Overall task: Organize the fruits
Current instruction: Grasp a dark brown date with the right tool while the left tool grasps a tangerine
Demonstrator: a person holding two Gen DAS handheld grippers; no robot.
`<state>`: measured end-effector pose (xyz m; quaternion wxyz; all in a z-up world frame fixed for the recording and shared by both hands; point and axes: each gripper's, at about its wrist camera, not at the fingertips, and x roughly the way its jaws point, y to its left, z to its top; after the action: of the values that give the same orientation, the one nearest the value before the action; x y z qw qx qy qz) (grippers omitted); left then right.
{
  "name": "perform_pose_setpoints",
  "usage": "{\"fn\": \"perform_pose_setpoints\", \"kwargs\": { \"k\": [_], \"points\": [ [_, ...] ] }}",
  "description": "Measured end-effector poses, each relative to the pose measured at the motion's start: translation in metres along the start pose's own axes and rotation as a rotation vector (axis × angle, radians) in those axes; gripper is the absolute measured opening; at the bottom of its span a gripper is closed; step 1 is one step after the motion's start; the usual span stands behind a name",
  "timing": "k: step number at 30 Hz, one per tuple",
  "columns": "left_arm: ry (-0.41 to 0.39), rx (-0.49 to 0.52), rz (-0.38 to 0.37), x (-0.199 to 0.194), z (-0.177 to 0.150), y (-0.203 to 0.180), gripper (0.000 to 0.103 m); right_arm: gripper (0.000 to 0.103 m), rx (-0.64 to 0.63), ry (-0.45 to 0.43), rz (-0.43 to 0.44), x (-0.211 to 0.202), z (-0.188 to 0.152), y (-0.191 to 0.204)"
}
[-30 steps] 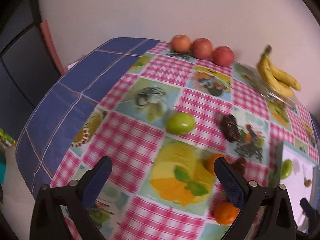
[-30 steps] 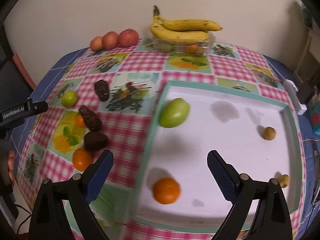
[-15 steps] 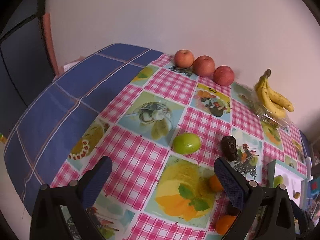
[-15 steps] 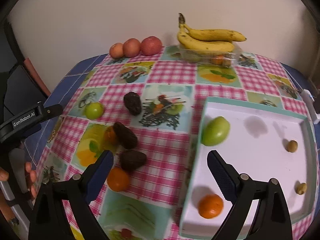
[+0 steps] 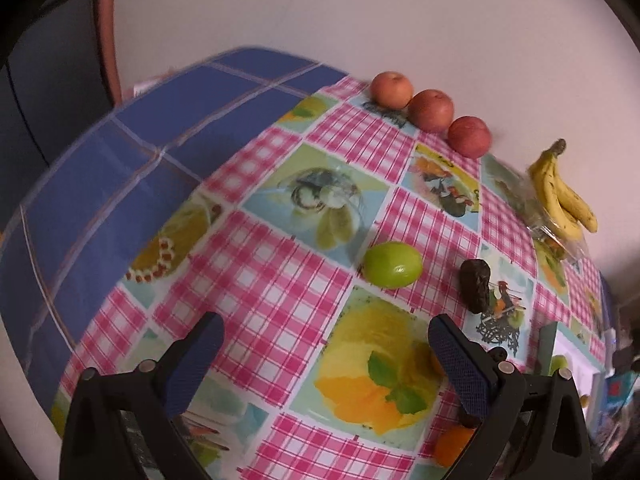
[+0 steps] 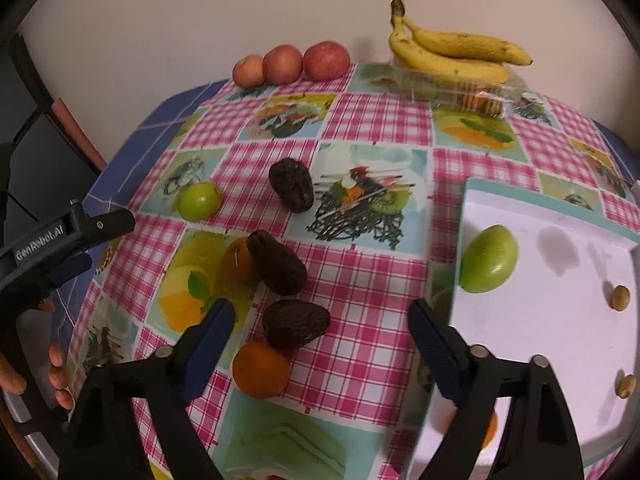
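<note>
My left gripper (image 5: pixel 324 350) is open and empty, low over the patterned cloth, with a green fruit (image 5: pixel 393 265) just beyond its fingers. My right gripper (image 6: pixel 320 334) is open too, hovering over a dark avocado (image 6: pixel 295 323) and an orange (image 6: pixel 261 369). Two more dark avocados (image 6: pixel 277 263) (image 6: pixel 291 185), a second orange (image 6: pixel 239 259) and the green fruit (image 6: pixel 199 201) lie further out. The white tray (image 6: pixel 560 320) at the right holds a green fruit (image 6: pixel 489 258), an orange (image 6: pixel 490 426) partly hidden by my finger, and two small nuts (image 6: pixel 621 297).
Three red apples (image 6: pixel 288 64) line the wall at the back. Bananas (image 6: pixel 452 50) rest on a clear plastic box (image 6: pixel 468 92). A hand (image 6: pixel 56 376) holds the left gripper at the table's left edge. The blue cloth border (image 5: pixel 120 160) falls away on the left.
Both grippers have swung left: the tray has slid to the right in the right wrist view, and the green fruit now lies ahead of the left gripper. Both stay open.
</note>
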<state>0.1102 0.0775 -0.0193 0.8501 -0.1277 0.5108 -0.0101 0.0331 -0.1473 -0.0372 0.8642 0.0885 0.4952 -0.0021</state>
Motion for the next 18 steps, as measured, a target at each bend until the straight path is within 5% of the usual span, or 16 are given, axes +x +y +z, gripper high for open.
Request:
{"fn": "perform_pose_setpoints", "kwargs": {
  "k": [18],
  "points": [
    [0.117,-0.056,-0.084,0.029,-0.008,-0.001,0.091,0.055,-0.031,0.107,0.020,0.042,-0.008,0.012]
  ]
}}
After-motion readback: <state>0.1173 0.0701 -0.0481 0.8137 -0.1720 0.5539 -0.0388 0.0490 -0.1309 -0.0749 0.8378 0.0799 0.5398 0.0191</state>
